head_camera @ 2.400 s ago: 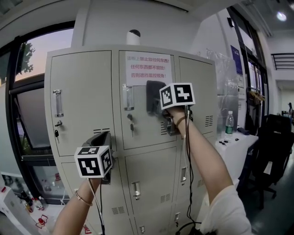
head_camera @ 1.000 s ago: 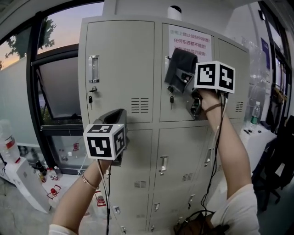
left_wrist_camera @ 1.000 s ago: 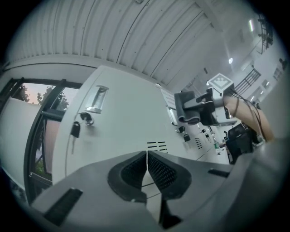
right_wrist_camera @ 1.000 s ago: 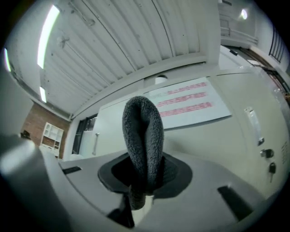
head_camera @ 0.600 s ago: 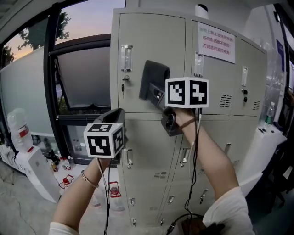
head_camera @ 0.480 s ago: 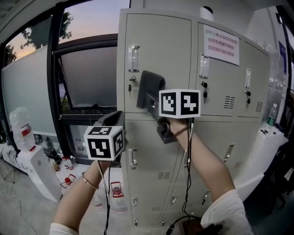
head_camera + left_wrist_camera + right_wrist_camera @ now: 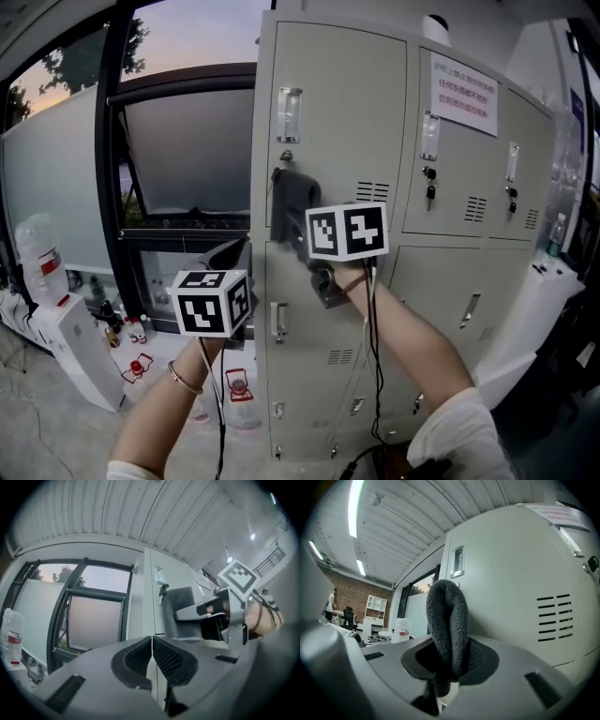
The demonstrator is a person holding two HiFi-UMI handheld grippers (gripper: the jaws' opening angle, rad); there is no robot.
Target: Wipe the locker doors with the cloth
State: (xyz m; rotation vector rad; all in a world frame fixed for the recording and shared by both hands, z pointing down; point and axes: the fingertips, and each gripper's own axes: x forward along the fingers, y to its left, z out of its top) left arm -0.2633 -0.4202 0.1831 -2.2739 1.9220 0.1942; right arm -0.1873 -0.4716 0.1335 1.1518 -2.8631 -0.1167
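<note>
The grey lockers (image 7: 375, 131) fill the head view's middle and right. A dark grey cloth (image 7: 292, 199) is pressed on the top left door, just under its clear handle (image 7: 289, 114) and left of the vent slits. My right gripper (image 7: 302, 234) is shut on the cloth, its marker cube below and to the right. In the right gripper view the folded cloth (image 7: 447, 620) stands up from the shut right gripper (image 7: 449, 660), beside the door (image 7: 511, 573). My left gripper (image 7: 234, 255) hangs lower left, off the lockers; in its own view the left gripper (image 7: 152, 656) is shut on nothing.
A dark-framed window (image 7: 183, 155) stands left of the lockers. A water dispenser (image 7: 70, 342) with a bottle is on the floor at far left. A paper notice (image 7: 463, 94) is stuck on the middle top door. A white table edge (image 7: 553, 277) is at right.
My right gripper has carried the cloth from the middle top door leftwards onto the top left door, then down towards its lower left. The left gripper stays low and shut.
</note>
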